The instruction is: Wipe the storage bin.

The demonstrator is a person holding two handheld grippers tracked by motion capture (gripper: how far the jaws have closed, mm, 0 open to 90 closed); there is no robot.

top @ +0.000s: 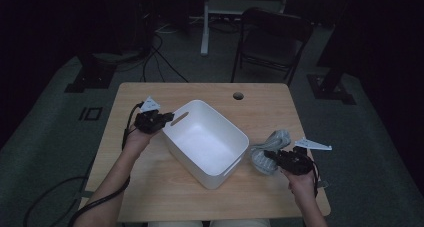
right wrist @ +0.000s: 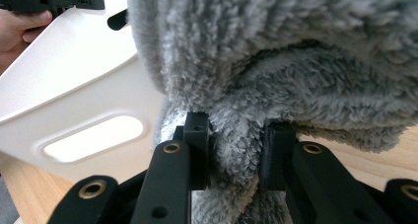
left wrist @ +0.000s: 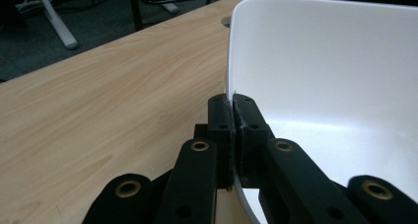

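An empty white plastic bin point(top: 192, 163) stands slantwise in the middle of the wooden table point(top: 160, 192). My left gripper point(top: 167, 119) is at the bin's left end, by a handle slot. In the left gripper view the gripper point(left wrist: 232, 103) is shut on the bin's thin wall point(left wrist: 320, 61), one pad outside and one inside. A grey fluffy cloth point(top: 272, 143) lies bunched on the table just right of the bin. My right gripper point(top: 270, 157) is shut on a fold of the cloth point(right wrist: 276, 46). In the right gripper view that fold fills the gap between the jaws of the gripper point(right wrist: 236, 130), beside the bin point(right wrist: 74, 86).
A round cable hole point(top: 238, 95) sits near the table's far edge. Behind the table a dark folding chair point(top: 272, 37) and a white stand leg point(top: 205, 27) are on the floor, with cables point(top: 155, 57) at the back left. The table's near right corner is close to my right hand.
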